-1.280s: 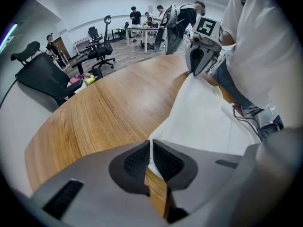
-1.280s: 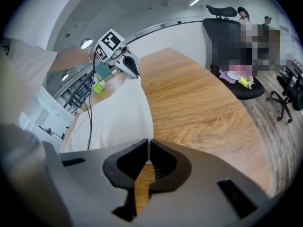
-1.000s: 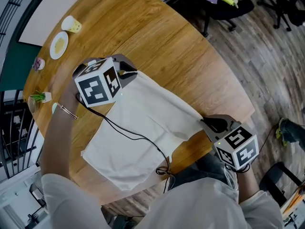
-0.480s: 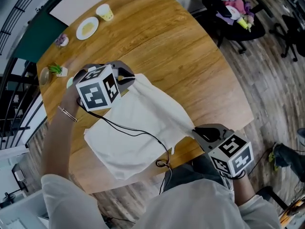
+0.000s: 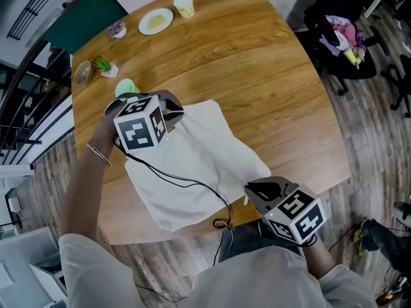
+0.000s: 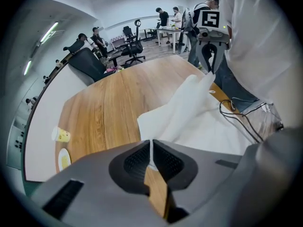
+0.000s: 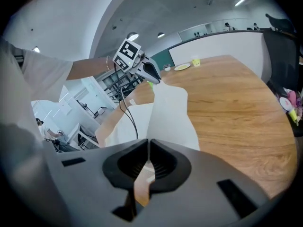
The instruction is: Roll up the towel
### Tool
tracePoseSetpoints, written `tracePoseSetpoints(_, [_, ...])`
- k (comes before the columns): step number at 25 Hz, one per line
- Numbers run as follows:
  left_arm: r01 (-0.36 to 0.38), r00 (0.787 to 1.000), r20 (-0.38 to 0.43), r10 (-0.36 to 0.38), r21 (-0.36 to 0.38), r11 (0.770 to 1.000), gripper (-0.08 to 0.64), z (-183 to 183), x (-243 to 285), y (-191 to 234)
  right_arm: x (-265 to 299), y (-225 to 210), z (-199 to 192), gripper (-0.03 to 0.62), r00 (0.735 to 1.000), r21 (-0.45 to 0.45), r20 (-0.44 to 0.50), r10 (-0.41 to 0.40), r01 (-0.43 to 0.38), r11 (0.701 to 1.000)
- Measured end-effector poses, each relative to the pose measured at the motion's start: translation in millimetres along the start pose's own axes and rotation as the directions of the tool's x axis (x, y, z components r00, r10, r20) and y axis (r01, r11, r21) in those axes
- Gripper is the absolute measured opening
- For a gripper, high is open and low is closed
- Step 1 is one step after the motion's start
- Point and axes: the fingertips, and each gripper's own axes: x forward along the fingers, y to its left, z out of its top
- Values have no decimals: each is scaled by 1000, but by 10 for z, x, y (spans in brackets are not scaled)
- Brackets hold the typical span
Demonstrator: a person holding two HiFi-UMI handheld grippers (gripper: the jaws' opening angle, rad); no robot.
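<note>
On table (image 5: 257, 63), 7 o'clock sector by the near edge: towel (image 5: 199, 165), white, mostly spread flat, no roll formed yet. One edge is raised off the wood and runs between the two grippers; the rest lies on the tabletop, and its lowest corner reaches the table rim.

Left gripper (image 5: 172, 111): at the towel's 11 o'clock corner, pointing steeply down. Jaws pinched together with a sliver of white cloth caught between the pads, so it holds that corner.

Right gripper (image 5: 253, 191): at the towel's 4 o'clock corner, close to the table rim. Jaws likewise closed tight, towel edge nipped between them.

Cable (image 5: 186, 181): black, trails across the cloth from the left gripper toward the near edge.

Plate (image 5: 156, 20) and cup (image 5: 185, 6): at 11 o'clock on the table, well apart from the towel. Small plant (image 5: 104, 66) at 10 o'clock.

Step in hand (judgement): positioning, with the towel gripped by both ends of one edge and not yet rolled.

Next move (judgement): turn the held edge over onto the flat cloth to start the first wrap. Both grippers need to travel together with even tension, or the roll goes skewed. The cable should be kept out of the wrap.
</note>
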Motion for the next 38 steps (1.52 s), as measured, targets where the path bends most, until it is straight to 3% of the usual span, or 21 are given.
tracePoseSetpoints(10, [12, 1000, 12, -11, -91, 996, 21, -450, 185, -198, 602, 341, -85, 17, 990, -37, -101, 99, -103, 994])
tracePoseSetpoints(29, [10, 998, 58, 3, -225, 974, 21, -763, 422, -321, 990, 454, -300, 18, 975, -66, -195, 106, -121, 990])
tracePoseSetpoints(38, [-9, 996, 82, 39, -331, 944, 26, -813, 430, -383, 1002, 466, -341, 37, 979, -99, -176, 103, -122, 988])
